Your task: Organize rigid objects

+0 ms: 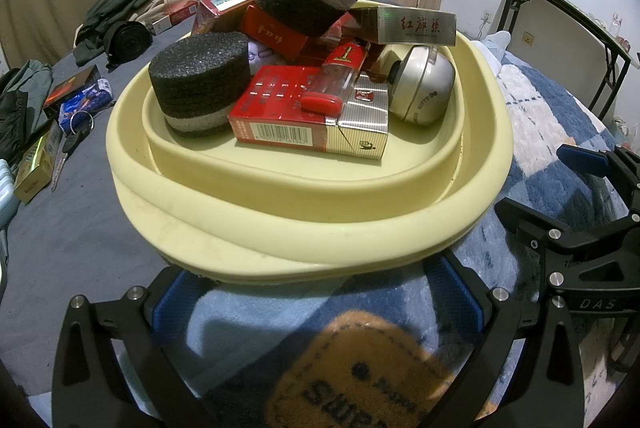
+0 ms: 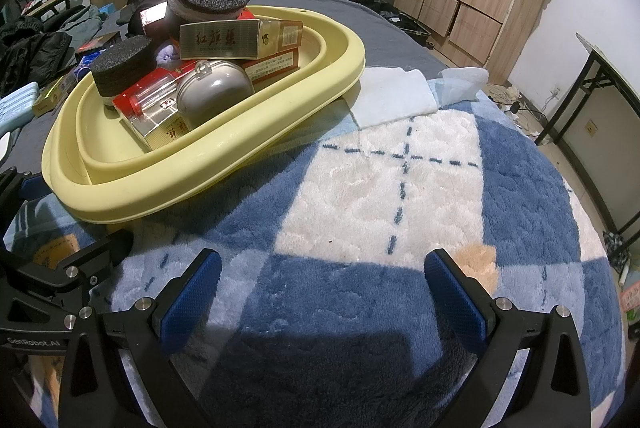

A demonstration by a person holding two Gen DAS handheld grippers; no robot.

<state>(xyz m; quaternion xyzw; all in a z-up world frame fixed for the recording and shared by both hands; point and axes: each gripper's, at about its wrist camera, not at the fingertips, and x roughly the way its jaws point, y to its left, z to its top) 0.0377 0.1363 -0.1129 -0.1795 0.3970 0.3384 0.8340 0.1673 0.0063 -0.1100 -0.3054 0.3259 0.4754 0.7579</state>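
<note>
The pale yellow basin, heaped with red cigarette boxes, black foam discs and a silver case, rests on the bed's plaid blanket, with the left gripper spread wide just before its near rim and the right gripper wide and empty beside it.

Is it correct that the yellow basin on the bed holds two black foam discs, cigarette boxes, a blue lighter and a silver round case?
Not quite. The lighter is red with a clear body, not blue; the left wrist view shows it lying on the cigarette boxes. The yellow basin, foam discs and silver round case are as stated.
</note>
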